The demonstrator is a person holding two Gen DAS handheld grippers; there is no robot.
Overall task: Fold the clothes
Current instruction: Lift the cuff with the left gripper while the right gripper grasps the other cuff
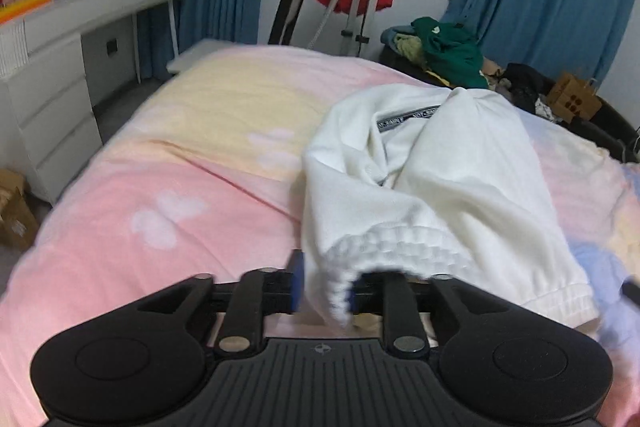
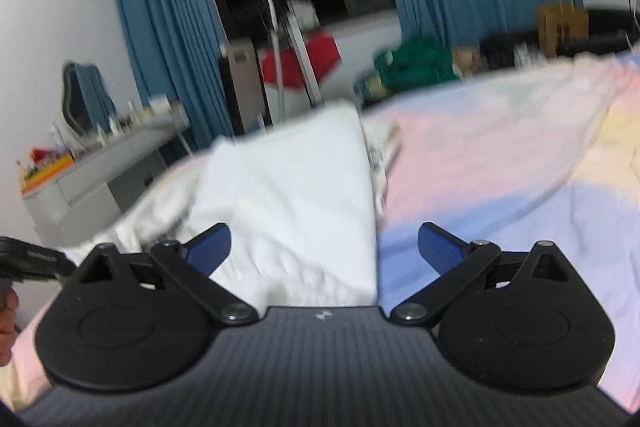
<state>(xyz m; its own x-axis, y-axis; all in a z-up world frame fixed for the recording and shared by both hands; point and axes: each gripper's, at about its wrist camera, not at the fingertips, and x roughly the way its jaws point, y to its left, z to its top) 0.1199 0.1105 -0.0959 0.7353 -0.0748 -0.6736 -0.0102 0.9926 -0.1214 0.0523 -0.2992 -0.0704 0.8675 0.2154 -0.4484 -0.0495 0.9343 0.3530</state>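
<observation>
White garment (image 1: 432,187) heaped on pink bed (image 1: 160,187); neck tape lettering too blurred to read. Left gripper (image 1: 324,291) fingers clenched on its ribbed hem. Right gripper (image 2: 324,251) fingers spread, released.

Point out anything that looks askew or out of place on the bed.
The white garment lies bunched and twisted on the pink bedcover, not flat: its inner neck label shows and its ribbed hem is pinched in the left gripper. The right gripper hangs open over it. Beyond the bed, a green garment sits in a heap.
</observation>
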